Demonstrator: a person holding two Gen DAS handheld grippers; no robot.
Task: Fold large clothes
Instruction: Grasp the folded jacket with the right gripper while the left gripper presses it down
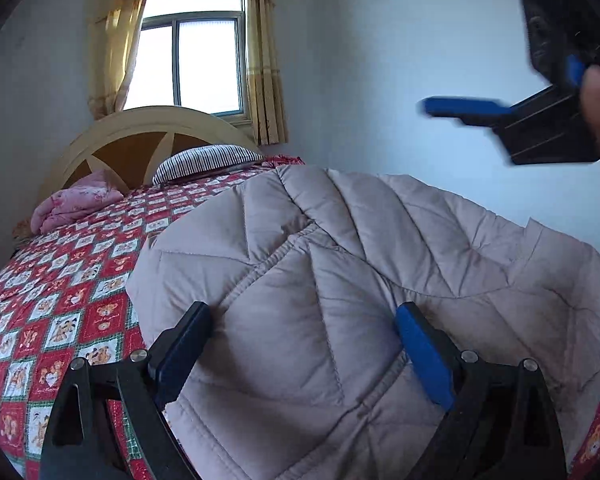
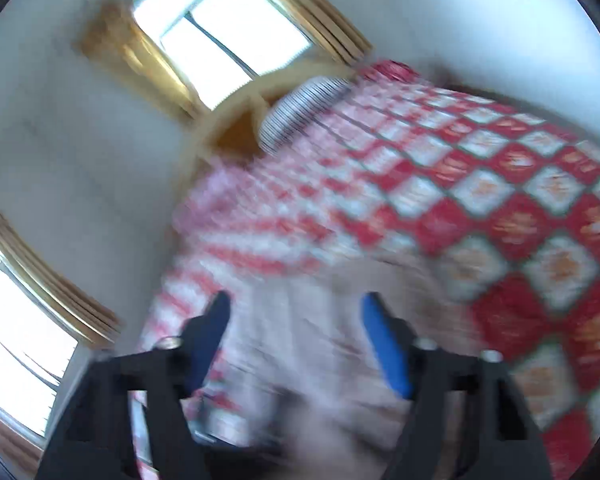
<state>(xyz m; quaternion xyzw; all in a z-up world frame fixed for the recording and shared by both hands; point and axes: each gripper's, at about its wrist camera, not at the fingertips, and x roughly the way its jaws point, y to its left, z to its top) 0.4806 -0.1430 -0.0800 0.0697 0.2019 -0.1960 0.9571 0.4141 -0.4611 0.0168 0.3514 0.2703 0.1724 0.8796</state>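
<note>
White walls (image 1: 380, 80), daylight through a window (image 1: 192, 60) with yellow curtains (image 1: 116, 36) — below it a cream headboard (image 1: 140, 136), a bed (image 1: 60, 280) in red checks, a striped pillow (image 1: 206, 162).

This is a bedroom in a home. A bed (image 1: 60, 300) with a red-and-white patchwork cover printed with teddy bears fills the floor space. At its head stands a cream arched headboard (image 1: 148, 128), with a striped pillow (image 1: 208, 162) and a folded pink blanket (image 1: 76, 204) lying just in front of it. Above the headboard a window (image 1: 196, 60) is framed by yellow curtains (image 1: 116, 32), set in plain white walls (image 1: 380, 80).
</note>
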